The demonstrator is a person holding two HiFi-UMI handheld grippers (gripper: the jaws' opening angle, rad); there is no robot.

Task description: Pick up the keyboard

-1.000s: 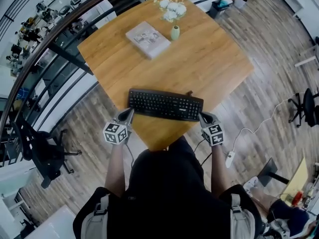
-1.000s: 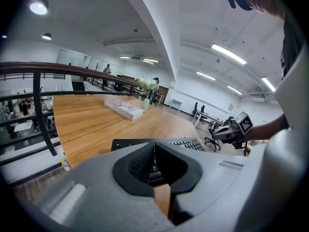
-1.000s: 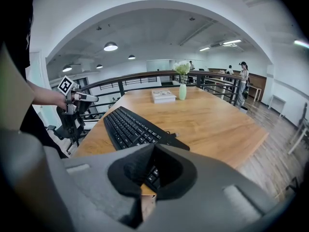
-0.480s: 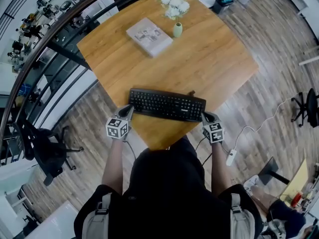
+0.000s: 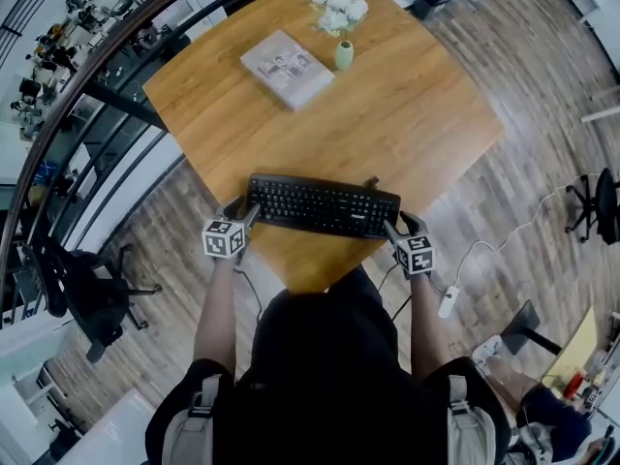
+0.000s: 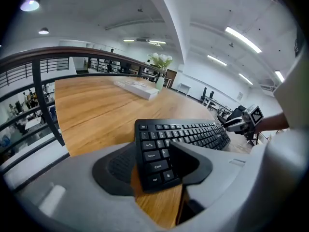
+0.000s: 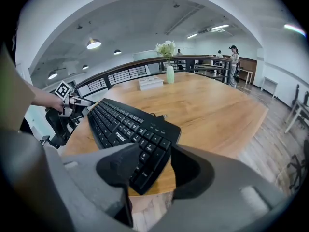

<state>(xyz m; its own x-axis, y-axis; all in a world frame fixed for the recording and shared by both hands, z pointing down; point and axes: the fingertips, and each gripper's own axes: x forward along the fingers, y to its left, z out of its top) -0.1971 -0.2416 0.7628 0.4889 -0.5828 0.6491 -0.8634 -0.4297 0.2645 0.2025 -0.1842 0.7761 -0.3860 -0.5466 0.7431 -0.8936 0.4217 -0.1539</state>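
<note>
A black keyboard (image 5: 323, 205) lies flat near the front edge of the wooden table (image 5: 387, 114). My left gripper (image 5: 247, 211) is at its left end and my right gripper (image 5: 392, 229) at its right end. In the left gripper view the keyboard's (image 6: 183, 134) left end sits between the jaws of the left gripper (image 6: 154, 158), which are opening, and the pads stand off it. In the right gripper view the keyboard's (image 7: 125, 127) right end likewise lies inside the opening jaws of the right gripper (image 7: 155, 153), with no pad pressing on it.
A book (image 5: 286, 68) and a small green vase of white flowers (image 5: 343, 56) stand at the table's far side. A dark railing (image 5: 87, 85) runs past the left. An office chair (image 5: 87, 298) is at the left on the floor, a white power strip (image 5: 447, 303) at the right.
Both grippers have edged a little up the picture along the keyboard's ends. The keyboard lies in the same spot on the table.
</note>
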